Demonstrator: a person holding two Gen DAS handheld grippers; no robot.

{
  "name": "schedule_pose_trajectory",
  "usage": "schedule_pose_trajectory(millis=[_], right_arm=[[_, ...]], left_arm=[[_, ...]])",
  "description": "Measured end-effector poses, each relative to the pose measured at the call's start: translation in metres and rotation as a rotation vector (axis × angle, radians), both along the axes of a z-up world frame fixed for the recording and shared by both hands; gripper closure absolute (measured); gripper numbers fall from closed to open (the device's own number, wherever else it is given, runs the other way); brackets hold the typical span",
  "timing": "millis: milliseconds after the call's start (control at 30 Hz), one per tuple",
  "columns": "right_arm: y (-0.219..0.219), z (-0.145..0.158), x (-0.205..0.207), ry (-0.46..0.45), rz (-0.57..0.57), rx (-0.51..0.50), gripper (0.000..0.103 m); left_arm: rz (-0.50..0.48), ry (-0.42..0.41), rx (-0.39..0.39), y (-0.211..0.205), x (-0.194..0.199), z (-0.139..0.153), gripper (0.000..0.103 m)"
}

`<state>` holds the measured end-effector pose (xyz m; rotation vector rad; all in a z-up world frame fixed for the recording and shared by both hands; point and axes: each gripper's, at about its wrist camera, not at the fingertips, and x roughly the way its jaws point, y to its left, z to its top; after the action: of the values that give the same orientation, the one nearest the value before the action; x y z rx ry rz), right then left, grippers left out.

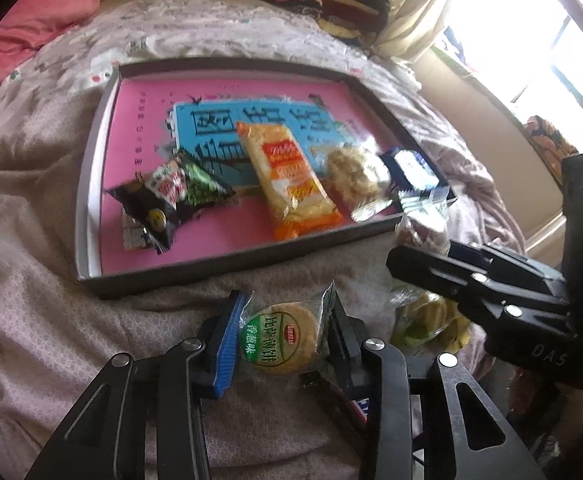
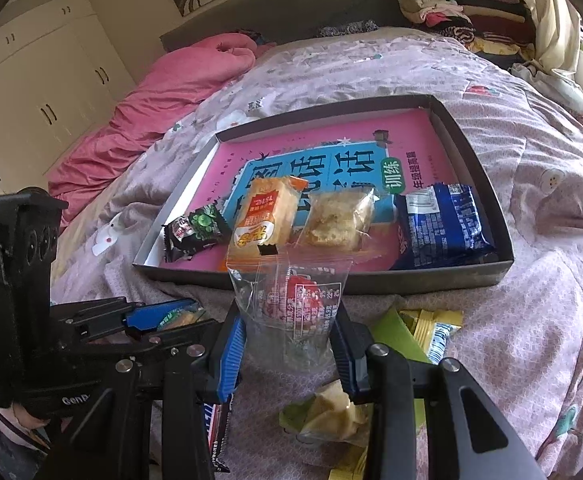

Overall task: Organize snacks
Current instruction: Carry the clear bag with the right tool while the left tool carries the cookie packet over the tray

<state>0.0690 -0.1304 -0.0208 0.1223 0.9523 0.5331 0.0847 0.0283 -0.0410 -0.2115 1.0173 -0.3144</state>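
We pinched the round cracker packet in the left claw, just in front of the tray on the bed. The right claw pinched a clear snack packet at the tray's near wall.

The biscuit packet is wrapped in glossy, crinkly clear plastic, as is the see-through packet. The bed cover is soft matt cloth (rumpled throughout). The grey tray looks like matt cardboard, lined with a smooth pink printed sheet.
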Motion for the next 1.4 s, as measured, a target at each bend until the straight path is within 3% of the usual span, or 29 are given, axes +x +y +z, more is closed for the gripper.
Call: schedule_pose_trajectory(millis=[600, 1100, 1400], right_arm=[[-0.006, 0.023, -0.004, -0.046, -0.036, 0.015, 0.063], [-0.005, 0.040, 0.003, -0.104, -0.058, 0.018, 0.063], [-0.007, 0.049, 0.012, -0.150, -0.080, 0.018, 0.063]], left_arm=[[0.085, -0.163, -0.013, 0.030, -0.008, 0.040, 0.063], [0.211, -0.268, -0.036, 0.072, -0.003, 0.057, 0.063], [0.254, -0.333, -0.039, 0.076, 0.002, 0.063, 0.063]])
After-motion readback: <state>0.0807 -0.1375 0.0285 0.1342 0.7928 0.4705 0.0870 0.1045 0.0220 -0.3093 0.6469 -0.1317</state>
